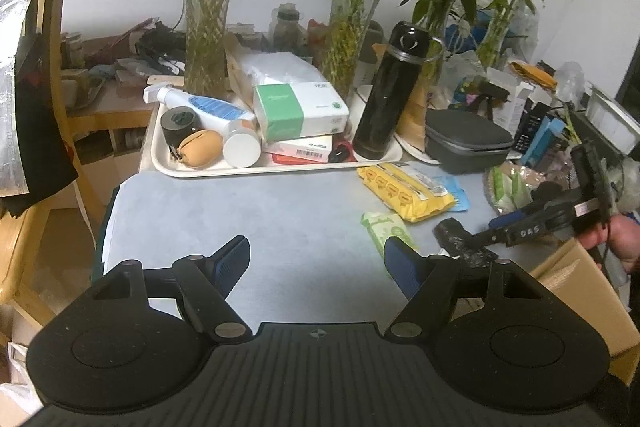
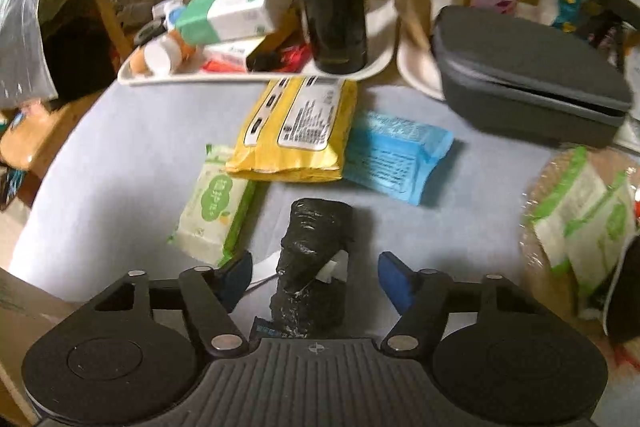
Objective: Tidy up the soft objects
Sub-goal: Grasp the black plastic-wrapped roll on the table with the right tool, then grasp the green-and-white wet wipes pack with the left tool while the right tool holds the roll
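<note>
Black plastic roll (image 2: 310, 263) – long axis running away from right tool (image 2: 315, 277), probably untouched between spread pads | left tool (image 1: 317, 265) released (farther off)

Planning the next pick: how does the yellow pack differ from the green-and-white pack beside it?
The yellow pack is clearly larger than the green-and-white pack. The yellow pack shows a white printed label with dense text; the green-and-white pack shows a green circle logo. The yellow pack lies partly over a blue pack; the green-and-white pack lies with nothing under it but the table. Both are soft, flat pouches lying on the table, neither between any tongs.
</note>
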### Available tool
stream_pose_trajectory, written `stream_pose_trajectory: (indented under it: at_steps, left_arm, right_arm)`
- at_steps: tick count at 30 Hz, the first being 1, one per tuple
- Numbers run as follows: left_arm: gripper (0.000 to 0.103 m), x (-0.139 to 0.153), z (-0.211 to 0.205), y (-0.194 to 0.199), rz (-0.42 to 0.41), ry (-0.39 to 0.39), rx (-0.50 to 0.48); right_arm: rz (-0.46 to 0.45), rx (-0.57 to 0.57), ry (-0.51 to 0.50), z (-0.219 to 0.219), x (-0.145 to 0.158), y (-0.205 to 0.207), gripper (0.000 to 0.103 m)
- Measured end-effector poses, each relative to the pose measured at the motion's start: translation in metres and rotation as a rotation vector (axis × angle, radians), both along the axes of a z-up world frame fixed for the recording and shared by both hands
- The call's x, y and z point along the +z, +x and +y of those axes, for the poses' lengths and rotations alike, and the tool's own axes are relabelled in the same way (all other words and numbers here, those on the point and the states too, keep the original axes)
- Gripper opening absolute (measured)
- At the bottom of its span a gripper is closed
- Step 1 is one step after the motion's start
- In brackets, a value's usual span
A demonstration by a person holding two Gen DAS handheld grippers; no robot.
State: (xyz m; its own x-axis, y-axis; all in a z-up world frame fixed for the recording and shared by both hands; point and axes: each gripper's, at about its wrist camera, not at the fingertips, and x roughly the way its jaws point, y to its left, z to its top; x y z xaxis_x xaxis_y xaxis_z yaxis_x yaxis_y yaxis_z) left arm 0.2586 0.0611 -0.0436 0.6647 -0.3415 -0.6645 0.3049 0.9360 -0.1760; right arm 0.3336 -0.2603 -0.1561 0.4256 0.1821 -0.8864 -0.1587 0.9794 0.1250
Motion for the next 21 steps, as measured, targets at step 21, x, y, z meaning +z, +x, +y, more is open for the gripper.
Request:
stream_pose_trajectory:
  at_steps: [21]
  left_arm:
    - [0.074, 0.041, -0.048, 0.036, 0.089, 0.115, 0.006]
  right_arm:
    - [0.052, -0.087, 0.028, -0.010, -0.001, 0.015, 0.047]
